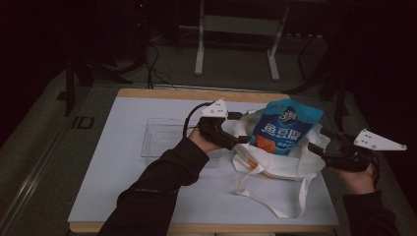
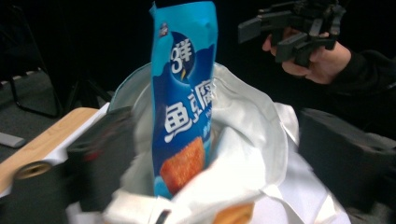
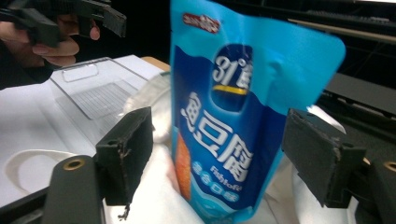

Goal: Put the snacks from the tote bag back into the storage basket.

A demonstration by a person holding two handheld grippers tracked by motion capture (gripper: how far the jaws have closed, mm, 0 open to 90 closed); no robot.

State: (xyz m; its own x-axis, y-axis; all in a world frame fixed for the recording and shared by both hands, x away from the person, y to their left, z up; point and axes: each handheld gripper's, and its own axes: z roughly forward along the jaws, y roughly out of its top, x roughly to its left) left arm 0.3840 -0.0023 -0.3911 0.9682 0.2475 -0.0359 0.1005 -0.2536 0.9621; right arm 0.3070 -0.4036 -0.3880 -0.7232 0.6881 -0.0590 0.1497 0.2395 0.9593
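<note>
Your glossy blue snack pouch (image 1: 286, 128) stands upright, half sunk in the white cloth tote bag (image 1: 275, 162) on the surface (propped by its mouth), both grippers' fingers wide, flanking it without pressing.

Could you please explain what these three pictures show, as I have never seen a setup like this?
A person holds a two-jaw tool in each hand: the left gripper and the right gripper. One picture looks down from above the white table; the other two come from cameras riding on each gripper, looking along its black jaws. On the table lie a clear plastic tray and a white cloth bag, with a blue snack pouch standing in it. Both grippers' jaws flank the bag and pouch, open, pressing on nothing.
</note>
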